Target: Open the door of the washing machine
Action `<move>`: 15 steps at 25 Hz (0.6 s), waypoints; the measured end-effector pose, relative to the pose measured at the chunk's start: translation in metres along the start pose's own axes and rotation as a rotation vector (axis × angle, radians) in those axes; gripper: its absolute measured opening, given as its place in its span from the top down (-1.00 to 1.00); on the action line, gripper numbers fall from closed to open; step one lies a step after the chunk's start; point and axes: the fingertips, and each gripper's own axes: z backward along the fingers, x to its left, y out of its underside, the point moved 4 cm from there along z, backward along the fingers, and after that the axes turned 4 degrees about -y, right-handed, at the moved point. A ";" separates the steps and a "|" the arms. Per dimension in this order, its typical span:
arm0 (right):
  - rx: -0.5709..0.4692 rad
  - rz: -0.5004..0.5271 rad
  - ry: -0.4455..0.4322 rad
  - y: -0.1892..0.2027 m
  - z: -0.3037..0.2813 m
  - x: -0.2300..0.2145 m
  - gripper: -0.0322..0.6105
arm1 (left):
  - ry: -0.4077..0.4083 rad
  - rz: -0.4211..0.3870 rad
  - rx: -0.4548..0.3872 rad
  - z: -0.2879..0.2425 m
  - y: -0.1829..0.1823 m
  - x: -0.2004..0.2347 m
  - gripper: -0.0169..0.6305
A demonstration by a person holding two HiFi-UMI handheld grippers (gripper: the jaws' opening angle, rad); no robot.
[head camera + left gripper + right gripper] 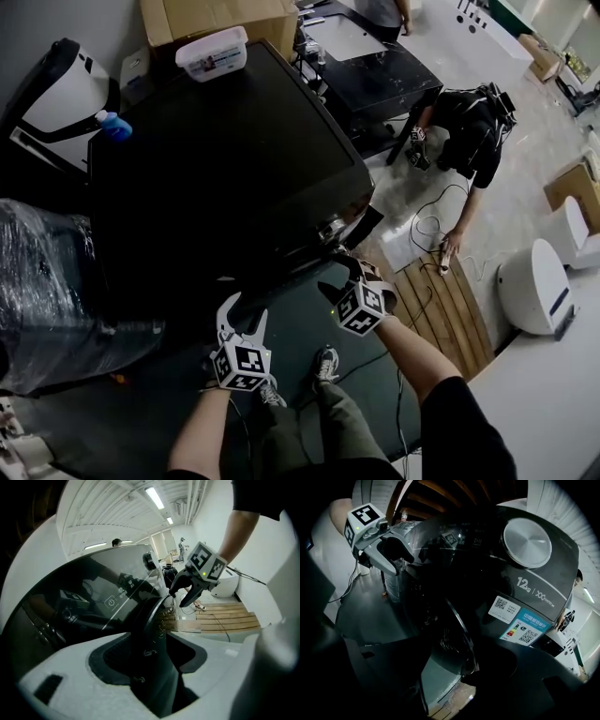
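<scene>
The black washing machine (pixel 216 159) fills the middle of the head view, seen from above. Both grippers hang in front of it, below its top edge. My left gripper (pixel 246 309) is open, and in the left gripper view the dark round door rim (pixel 152 620) runs into the gap between its white jaws. My right gripper (pixel 339 278) is open too and sits to the right of the left one; in its own view the door's rim (pixel 461 630) lies between its dark jaws. A silver dial (pixel 526 536) and stickers (pixel 524 627) show on the machine's front. I cannot tell whether either gripper touches the door.
On the machine's top stands a white lidded box (pixel 211 52), with a cardboard box (pixel 216 14) behind it. A plastic-wrapped appliance (pixel 47 291) stands at the left. To the right are a wooden pallet (pixel 450 309), floor cables, a crouching person (pixel 469 131) and a white appliance (pixel 534 286).
</scene>
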 end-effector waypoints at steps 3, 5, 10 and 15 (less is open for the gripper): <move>0.030 0.049 -0.011 0.003 -0.012 -0.002 0.03 | -0.011 -0.021 0.017 -0.006 -0.002 -0.001 0.23; 0.043 0.099 -0.029 0.003 -0.017 -0.002 0.03 | -0.006 -0.032 0.031 -0.009 -0.002 -0.002 0.23; 0.055 0.166 -0.068 0.001 -0.027 -0.005 0.03 | 0.001 -0.055 0.048 -0.015 -0.001 -0.003 0.23; 0.075 0.261 -0.069 0.005 -0.029 -0.005 0.10 | -0.011 -0.068 0.061 -0.022 -0.002 -0.005 0.23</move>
